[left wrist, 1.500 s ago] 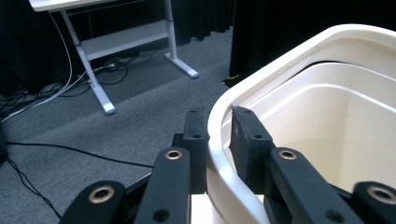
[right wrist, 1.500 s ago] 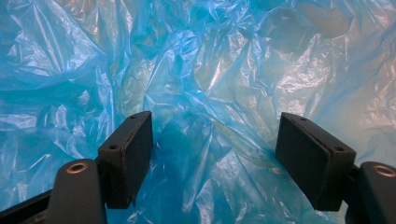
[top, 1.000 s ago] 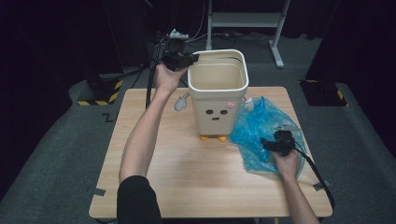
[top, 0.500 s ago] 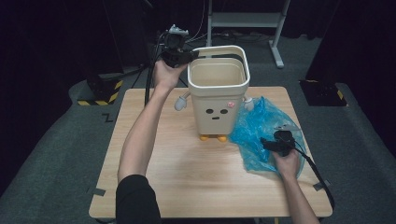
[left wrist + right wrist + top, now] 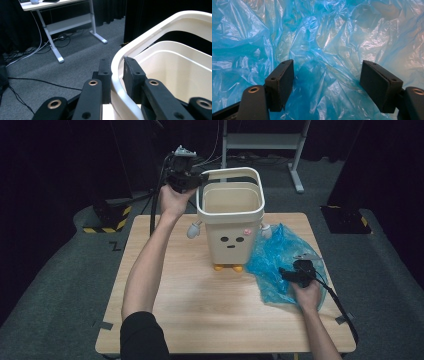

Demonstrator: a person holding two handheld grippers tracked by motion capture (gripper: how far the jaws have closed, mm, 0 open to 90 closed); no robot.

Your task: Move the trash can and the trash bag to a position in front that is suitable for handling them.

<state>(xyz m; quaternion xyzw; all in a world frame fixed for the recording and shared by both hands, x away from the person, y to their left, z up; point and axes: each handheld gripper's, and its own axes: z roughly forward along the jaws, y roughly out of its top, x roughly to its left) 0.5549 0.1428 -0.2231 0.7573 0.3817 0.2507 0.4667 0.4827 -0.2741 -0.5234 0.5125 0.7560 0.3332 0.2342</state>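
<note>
A cream bin point(image 5: 235, 242) with a face and small orange feet stands at the middle of the wooden table point(image 5: 190, 310). A white rim ring point(image 5: 235, 170) sits on its top, tilted up. My left gripper point(image 5: 199, 180) is raised at the bin's upper left corner, shut on that ring. In the left gripper view the ring point(image 5: 162, 27) runs between the jaws of the left gripper point(image 5: 117, 67), above the bin's inside point(image 5: 180, 72). A crumpled blue plastic bag point(image 5: 280, 245) lies to the right of the bin. My right gripper point(image 5: 286, 272) rests on it, open point(image 5: 327, 75), over the bag's film point(image 5: 324, 37).
Dark curtains and grey floor surround the table. A white desk frame point(image 5: 260, 142) stands behind it, with cables on the floor. A black stand base with yellow-black tape point(image 5: 107, 217) sits at the back left. Bare wood lies in front of the bin.
The left gripper has risen slightly with the ring, whose far edge now sits a little higher. The right gripper has stayed on the bag.
</note>
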